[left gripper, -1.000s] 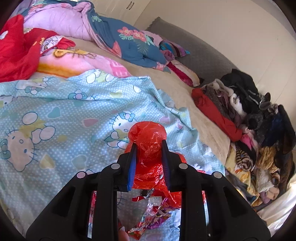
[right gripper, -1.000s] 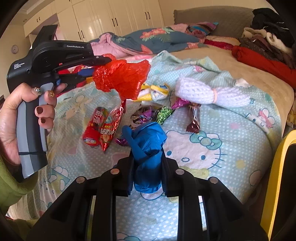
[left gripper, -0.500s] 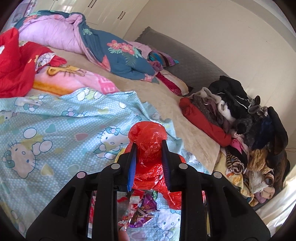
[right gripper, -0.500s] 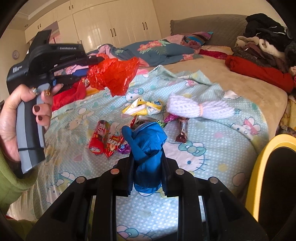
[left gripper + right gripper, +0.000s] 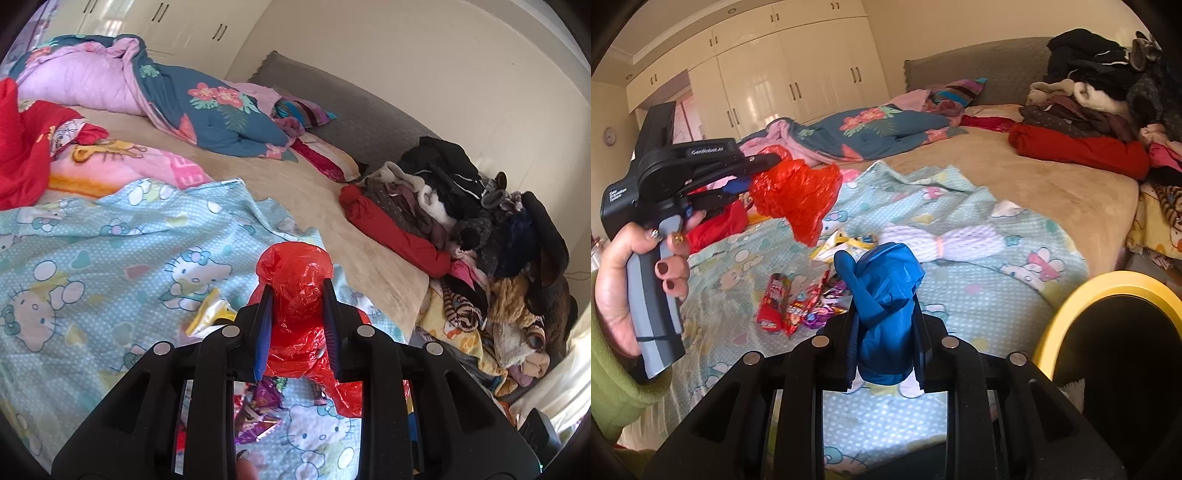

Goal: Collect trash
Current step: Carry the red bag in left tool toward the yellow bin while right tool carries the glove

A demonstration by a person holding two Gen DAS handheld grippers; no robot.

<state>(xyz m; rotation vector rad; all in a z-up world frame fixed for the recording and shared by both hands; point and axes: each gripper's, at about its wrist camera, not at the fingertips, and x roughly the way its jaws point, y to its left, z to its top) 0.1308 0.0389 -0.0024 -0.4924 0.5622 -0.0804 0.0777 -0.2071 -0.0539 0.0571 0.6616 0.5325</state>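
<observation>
Above scattered wrappers (image 5: 798, 306), left claw (image 5: 295, 291) pinches red bag (image 5: 295, 280), right claw (image 5: 884, 306) blue bag (image 5: 882, 295).

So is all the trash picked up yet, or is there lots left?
Not yet. In hand: the left tool grips a red plastic bag, and the right tool grips a blue plastic bag, both lifted off the bed. Left to do: snack wrappers and a yellow wrapper lie on the cartoon-cat sheet. A yellow-rimmed bin waits at the right; what is already inside cannot be seen.
</observation>
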